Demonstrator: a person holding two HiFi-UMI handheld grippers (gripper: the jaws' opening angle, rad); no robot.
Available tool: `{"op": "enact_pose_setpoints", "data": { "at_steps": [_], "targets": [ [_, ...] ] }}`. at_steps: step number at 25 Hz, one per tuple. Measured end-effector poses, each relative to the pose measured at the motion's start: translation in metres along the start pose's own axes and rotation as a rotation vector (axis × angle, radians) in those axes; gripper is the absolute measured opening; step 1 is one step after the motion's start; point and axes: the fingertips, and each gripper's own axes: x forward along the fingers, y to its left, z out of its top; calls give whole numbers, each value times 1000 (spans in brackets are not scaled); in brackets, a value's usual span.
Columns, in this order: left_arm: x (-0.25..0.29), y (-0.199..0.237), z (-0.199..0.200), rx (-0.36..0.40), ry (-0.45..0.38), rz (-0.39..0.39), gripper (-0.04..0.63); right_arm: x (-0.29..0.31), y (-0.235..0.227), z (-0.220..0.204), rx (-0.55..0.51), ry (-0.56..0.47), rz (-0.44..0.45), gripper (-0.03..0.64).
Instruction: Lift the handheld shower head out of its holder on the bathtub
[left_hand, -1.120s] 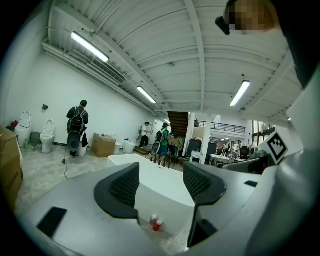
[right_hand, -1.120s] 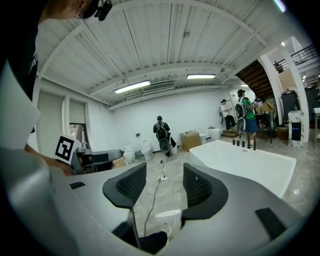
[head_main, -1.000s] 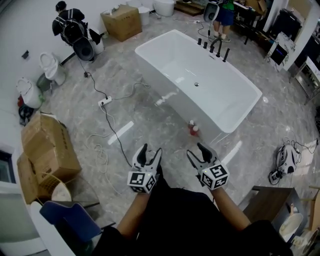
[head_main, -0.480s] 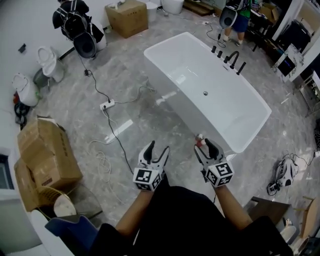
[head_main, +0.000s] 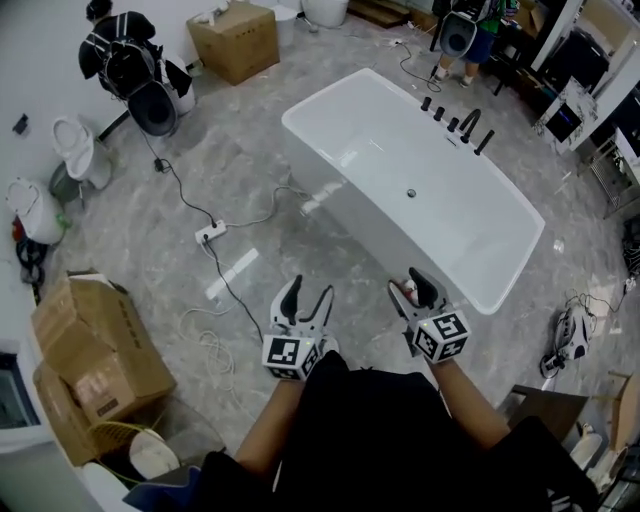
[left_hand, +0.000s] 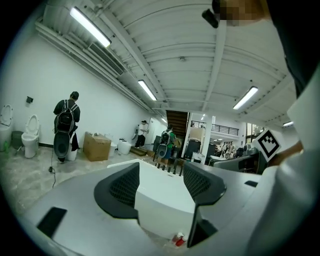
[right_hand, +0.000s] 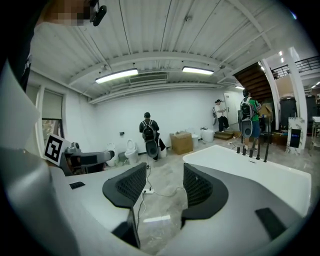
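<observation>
A white freestanding bathtub (head_main: 345, 105) stands ahead on the grey marble floor. Black fittings line its far rim, with a curved spout (head_main: 467, 121) and a slim black handheld shower head (head_main: 484, 141) upright in its holder at the right end. My left gripper (head_main: 305, 297) and right gripper (head_main: 412, 285) are held low near the tub's near end, both open and empty, far from the fittings. The left gripper (left_hand: 160, 182) looks along the bathtub (left_hand: 155, 205) toward the fittings (left_hand: 170, 169). The right gripper (right_hand: 165, 182) points at the floor, with the bathtub (right_hand: 260, 172) to its right.
A small red bottle (head_main: 405, 288) stands on the floor by the tub's near end. A power strip (head_main: 210, 233) and cables cross the floor at left. Cardboard boxes (head_main: 90, 345), toilets (head_main: 78, 145) and a person with a backpack (head_main: 130, 60) stand along the left. Another person (head_main: 460, 35) stands beyond the tub.
The view has moved closer to the tub's near end. Both grippers stayed open and low, and the right one now covers part of the red bottle.
</observation>
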Motion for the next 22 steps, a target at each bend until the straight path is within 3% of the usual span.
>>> {"op": "enact_pose_setpoints", "data": {
  "at_steps": [6, 14, 22],
  "targets": [
    [14, 17, 4, -3, -15, -62, 259, 11, -6, -3, 3, 29, -52, 215],
    [32, 34, -2, -33, 1, -89, 261, 27, -19, -11, 21, 60, -98, 213],
    [62, 41, 11, -11, 2, -120, 261, 55, -33, -4, 29, 58, -78, 213]
  ]
}}
